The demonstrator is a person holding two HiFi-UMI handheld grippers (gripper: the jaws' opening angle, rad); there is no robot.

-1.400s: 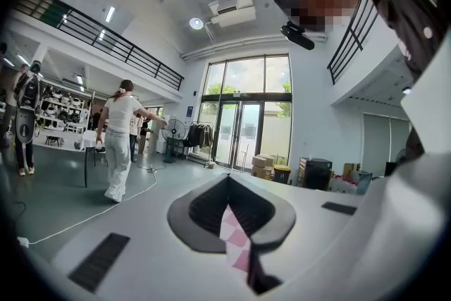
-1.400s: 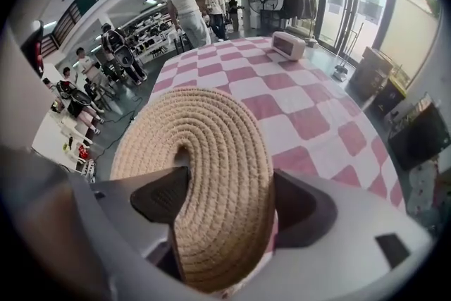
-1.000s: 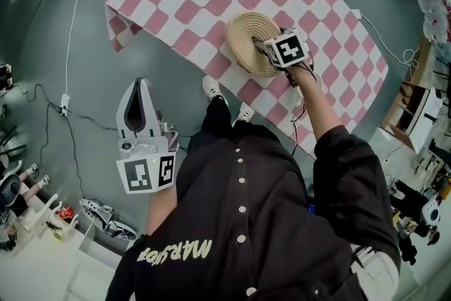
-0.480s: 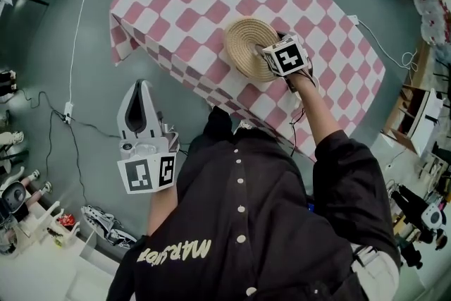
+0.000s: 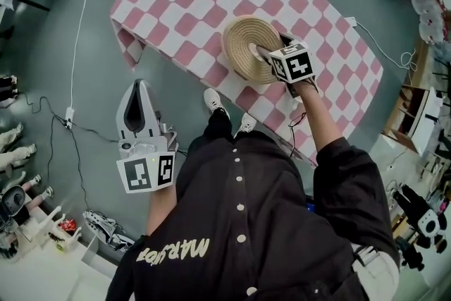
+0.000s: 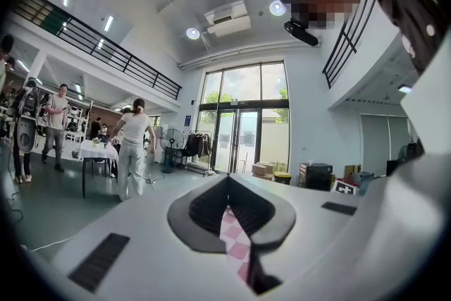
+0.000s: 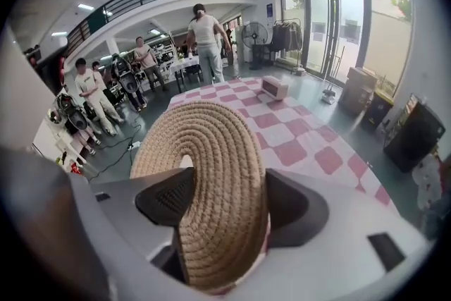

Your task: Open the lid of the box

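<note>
At the left, the left gripper (image 5: pixel 139 87) is held beside the person's body, over the grey floor (image 5: pixel 63 25) and off the table (image 5: pixel 176 7). It points level, away from the body. Its tongs are pressed together at the tips and nothing is pinched. In the left gripper view only a thin strip of the pink and white checked cloth (image 6: pixel 236 243) shows behind them. Further right, the lid (image 5: pixel 246 39) is on the near part of the table, close to the edge where the person stands. It is a round disc of straw-coloured rope, coiled in a spiral, with a small pale spot near its middle. In the right gripper view it rises steeply away from the jaws, so it is tilted and not flat. I cannot make out what is under it. At the right, the person's right forearm (image 5: pixel 320 116) is stretched forward over the table and the right gripper (image 5: pixel 261 51) points slantwise down at the lid. Its jaws have just been closing, and they pinch the near rim of the lid between the dark pads (image 7: pixel 165 197).
</note>
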